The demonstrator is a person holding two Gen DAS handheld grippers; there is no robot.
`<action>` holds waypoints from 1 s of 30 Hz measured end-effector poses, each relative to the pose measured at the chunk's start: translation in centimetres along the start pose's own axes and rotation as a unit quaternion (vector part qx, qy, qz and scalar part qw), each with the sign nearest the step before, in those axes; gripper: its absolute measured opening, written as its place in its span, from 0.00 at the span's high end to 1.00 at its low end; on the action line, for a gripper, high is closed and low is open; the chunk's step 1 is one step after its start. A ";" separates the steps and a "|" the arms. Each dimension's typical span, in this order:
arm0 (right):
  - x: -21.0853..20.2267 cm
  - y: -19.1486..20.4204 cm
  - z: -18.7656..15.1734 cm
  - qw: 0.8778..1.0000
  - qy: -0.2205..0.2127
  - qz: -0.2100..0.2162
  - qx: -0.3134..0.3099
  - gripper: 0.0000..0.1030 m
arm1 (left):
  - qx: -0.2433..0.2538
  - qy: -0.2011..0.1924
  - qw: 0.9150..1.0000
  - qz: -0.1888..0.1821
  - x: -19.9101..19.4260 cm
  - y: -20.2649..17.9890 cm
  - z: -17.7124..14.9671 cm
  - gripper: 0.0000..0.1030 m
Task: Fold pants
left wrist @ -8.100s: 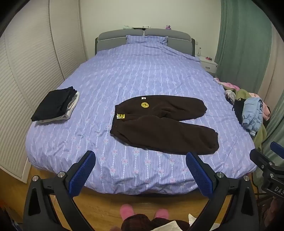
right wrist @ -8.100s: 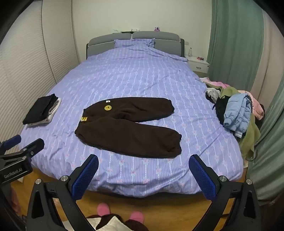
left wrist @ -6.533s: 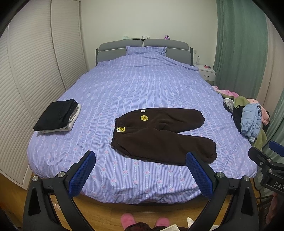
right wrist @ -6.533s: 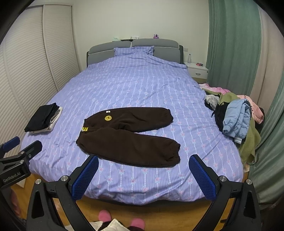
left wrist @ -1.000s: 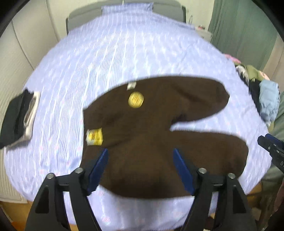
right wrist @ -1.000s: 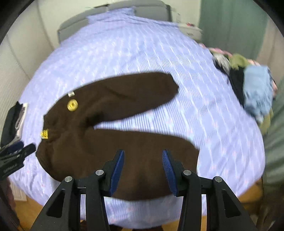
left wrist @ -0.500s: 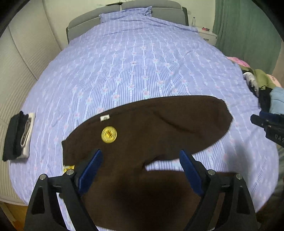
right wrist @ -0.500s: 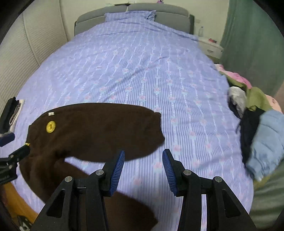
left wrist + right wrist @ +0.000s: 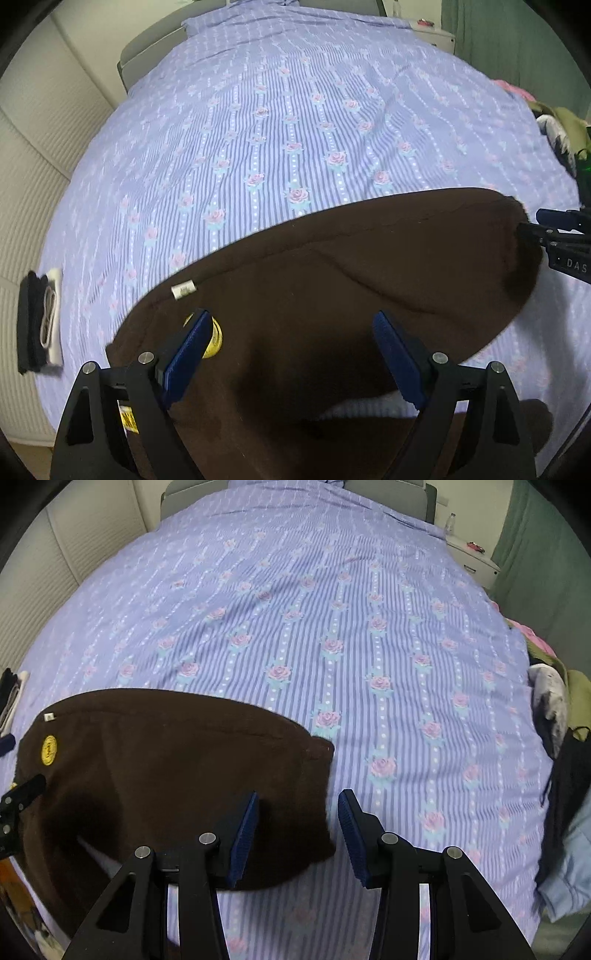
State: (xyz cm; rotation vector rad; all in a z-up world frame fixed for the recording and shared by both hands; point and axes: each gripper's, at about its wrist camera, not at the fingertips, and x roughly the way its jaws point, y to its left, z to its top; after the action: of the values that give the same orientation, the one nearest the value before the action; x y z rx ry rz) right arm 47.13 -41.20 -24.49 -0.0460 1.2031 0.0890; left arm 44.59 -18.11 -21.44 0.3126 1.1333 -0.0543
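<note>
Fabric: dark brown fleece pants [image 9: 369, 280], thick and soft; I judge them limp, light for their bulk, not slippery, likely to sag and drag unless lifted at two points
Pants position: spread flat on the bed, waistband toward the stack of folded clothes, legs splayed apart with a strip of cover showing between them
Marks on pants: round yellow badge [image 9: 49, 750] and small white tag [image 9: 183, 290] near the waistband
Where to hold: my guess is the far leg's cuff with one gripper and the waistband edge with the other, pinching through both layers
Left gripper [image 9: 291, 362]: jaws spread wide, having just been opening, poised over the waist and crotch area beside the pants' badge, nothing pinched between them
Right gripper [image 9: 297, 836]: jaws partly apart, straddling the cuff edge of the pants' far leg, pads not pressing on the cloth
Surface: lilac striped bed cover with pink roses [image 9: 332, 627], soft and slightly rumpled beyond the pants
Room: folded dark and white clothes stack [image 9: 38, 332] beyond the pants' waist end; loose clothing heap [image 9: 557, 738] off the cuff side; grey headboard [image 9: 388, 487] and green curtain [image 9: 509, 37] far beyond the pants
</note>
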 end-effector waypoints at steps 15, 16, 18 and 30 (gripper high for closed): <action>1.4 0.5 3.1 0.995 -0.003 -0.085 -0.052 0.74 | -0.027 0.028 0.998 0.043 1.9 3.0 -0.1 0.13; 2.0 0.7 3.0 0.995 0.010 -0.087 -0.056 0.74 | -0.028 0.031 0.998 0.044 2.1 3.0 -0.2 0.13; 3.0 0.7 2.6 0.993 0.022 -0.095 -0.061 0.73 | -0.028 0.034 0.998 0.040 2.3 2.9 -0.2 0.13; -3.0 -1.2 -0.6 0.992 0.014 -0.123 0.025 0.30 | -0.029 -0.002 1.000 0.007 -1.8 2.1 -1.1 0.13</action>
State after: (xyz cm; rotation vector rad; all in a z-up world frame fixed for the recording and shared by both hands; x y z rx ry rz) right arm 45.59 -42.58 -21.92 -0.1519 1.2194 -0.1585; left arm 43.24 -16.01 -19.81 0.2677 1.1268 -0.0097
